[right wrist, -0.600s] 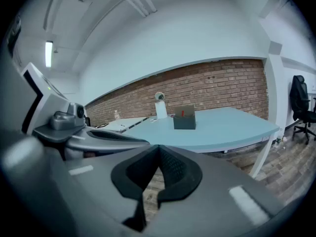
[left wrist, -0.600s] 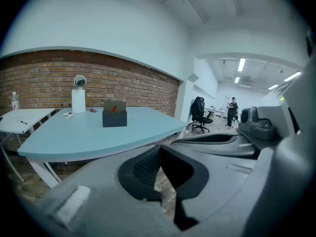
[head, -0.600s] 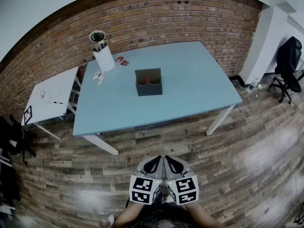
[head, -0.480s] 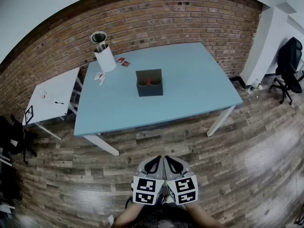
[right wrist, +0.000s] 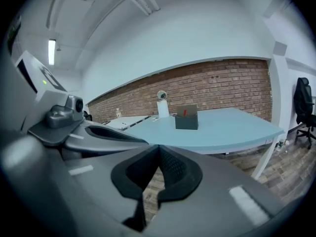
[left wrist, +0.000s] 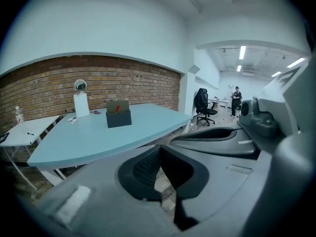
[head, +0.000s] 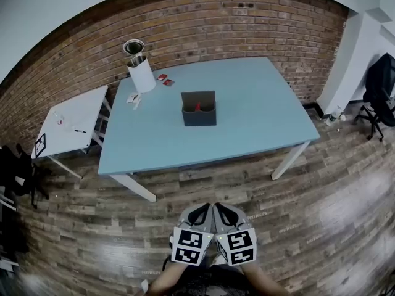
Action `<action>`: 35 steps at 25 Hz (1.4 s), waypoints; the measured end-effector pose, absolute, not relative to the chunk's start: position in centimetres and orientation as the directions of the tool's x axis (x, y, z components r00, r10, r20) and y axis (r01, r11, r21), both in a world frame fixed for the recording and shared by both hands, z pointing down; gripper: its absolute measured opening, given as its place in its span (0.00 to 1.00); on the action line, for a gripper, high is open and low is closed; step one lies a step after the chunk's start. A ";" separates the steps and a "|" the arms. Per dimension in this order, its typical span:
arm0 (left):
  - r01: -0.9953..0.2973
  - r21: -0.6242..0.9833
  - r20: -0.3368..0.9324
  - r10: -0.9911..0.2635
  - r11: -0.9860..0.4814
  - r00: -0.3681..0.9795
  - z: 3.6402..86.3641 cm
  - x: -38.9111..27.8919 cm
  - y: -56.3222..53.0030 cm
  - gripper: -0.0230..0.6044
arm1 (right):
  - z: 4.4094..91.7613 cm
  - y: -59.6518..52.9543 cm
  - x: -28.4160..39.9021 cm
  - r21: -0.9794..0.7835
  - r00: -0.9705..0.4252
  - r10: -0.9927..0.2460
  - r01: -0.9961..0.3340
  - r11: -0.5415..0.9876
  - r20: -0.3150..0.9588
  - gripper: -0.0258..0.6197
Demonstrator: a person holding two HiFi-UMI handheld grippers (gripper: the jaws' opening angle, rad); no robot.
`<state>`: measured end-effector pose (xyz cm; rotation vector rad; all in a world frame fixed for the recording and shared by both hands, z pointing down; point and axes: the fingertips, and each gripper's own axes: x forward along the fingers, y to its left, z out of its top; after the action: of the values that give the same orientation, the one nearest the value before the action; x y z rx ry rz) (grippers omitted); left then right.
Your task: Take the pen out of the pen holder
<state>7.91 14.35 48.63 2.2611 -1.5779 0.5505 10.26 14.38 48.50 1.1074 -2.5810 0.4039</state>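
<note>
A dark grey box-shaped pen holder (head: 199, 111) stands near the middle of the light blue table (head: 259, 125), with a red pen (head: 197, 106) sticking up inside it. The left gripper view shows the holder (left wrist: 118, 117) and pen (left wrist: 117, 108) far off, and so does the right gripper view, holder (right wrist: 186, 121) and pen (right wrist: 185, 112). My left gripper (head: 201, 212) and right gripper (head: 223, 212) are held side by side close to the body, over the wood floor, well short of the table. Both are shut with nothing in them.
A white cylinder with a round fan-like top (head: 141, 71) stands at the table's far left corner, with small red items (head: 165, 79) and papers beside it. A small white side table (head: 68, 121) stands left. A black office chair (head: 384, 82) is at the far right. Brick wall behind.
The head view has shifted a little, so the table and holder sit slightly lower and to the right. Both grippers stay shut in the same place.
</note>
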 end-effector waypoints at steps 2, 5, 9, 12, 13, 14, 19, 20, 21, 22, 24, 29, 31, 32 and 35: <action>-0.943 0.061 0.495 -0.811 -0.326 0.313 49.0 7.6 14.0 0.04 | 48.5 14.0 9.9 -0.130 -0.660 -0.648 -0.732 0.669 0.381 0.04; -0.942 0.079 0.499 -0.805 -0.326 0.320 49.5 7.2 13.1 0.04 | 48.9 13.1 9.5 -0.130 -0.660 -0.645 -0.731 0.670 0.385 0.04; -0.942 0.077 0.499 -0.805 -0.327 0.321 49.9 6.4 11.3 0.04 | 49.4 11.4 8.7 -0.125 -0.657 -0.642 -0.731 0.671 0.394 0.04; -0.941 0.074 0.501 -0.804 -0.329 0.320 50.2 5.6 9.8 0.04 | 50.0 10.1 8.0 -0.127 -0.654 -0.640 -0.732 0.669 0.403 0.04; -0.942 0.071 0.500 -0.805 -0.329 0.319 50.3 5.3 9.2 0.04 | 50.0 9.5 7.7 -0.128 -0.653 -0.640 -0.733 0.668 0.405 0.04; -0.942 0.067 0.499 -0.806 -0.329 0.317 50.3 5.0 8.6 0.04 | 50.0 8.8 7.3 -0.127 -0.652 -0.640 -0.734 0.667 0.405 0.04; -0.942 0.066 0.497 -0.808 -0.330 0.318 50.4 3.4 5.4 0.04 | 50.0 5.5 5.9 -0.126 -0.648 -0.643 -0.738 0.663 0.409 0.04; -0.941 0.067 0.497 -0.807 -0.332 0.320 50.3 3.1 4.8 0.04 | 50.0 4.9 5.7 -0.127 -0.646 -0.645 -0.740 0.660 0.409 0.04; -0.940 0.067 0.496 -0.806 -0.334 0.322 50.3 2.8 4.2 0.04 | 49.9 4.3 5.5 -0.127 -0.643 -0.647 -0.743 0.658 0.410 0.04; -0.939 0.068 0.496 -0.805 -0.336 0.324 50.3 2.5 3.7 0.04 | 49.9 3.7 5.2 -0.126 -0.640 -0.648 -0.745 0.655 0.412 0.04; -0.937 0.070 0.497 -0.803 -0.342 0.330 50.2 2.1 2.6 0.04 | 49.9 2.7 4.8 -0.126 -0.636 -0.650 -0.748 0.651 0.416 0.04; -0.932 0.079 0.493 -0.799 -0.353 0.344 49.9 1.1 0.4 0.04 | 49.7 0.6 3.7 -0.120 -0.628 -0.652 -0.753 0.647 0.425 0.04; -0.931 0.083 0.491 -0.799 -0.355 0.348 49.8 0.6 -0.3 0.04 | 49.6 -0.2 3.1 -0.118 -0.625 -0.652 -0.754 0.646 0.428 0.04; -0.931 0.085 0.490 -0.798 -0.356 0.350 49.8 0.3 -0.6 0.04 | 49.6 -0.5 2.8 -0.116 -0.624 -0.653 -0.755 0.645 0.429 0.04; -0.930 0.092 0.486 -0.799 -0.356 0.354 49.7 -0.6 -1.8 0.04 | 49.4 -1.8 1.9 -0.109 -0.620 -0.655 -0.757 0.645 0.431 0.04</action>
<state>-0.60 -1.77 49.68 2.2695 -1.5207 0.5156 1.87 -1.75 49.36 1.1224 -2.5130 0.3998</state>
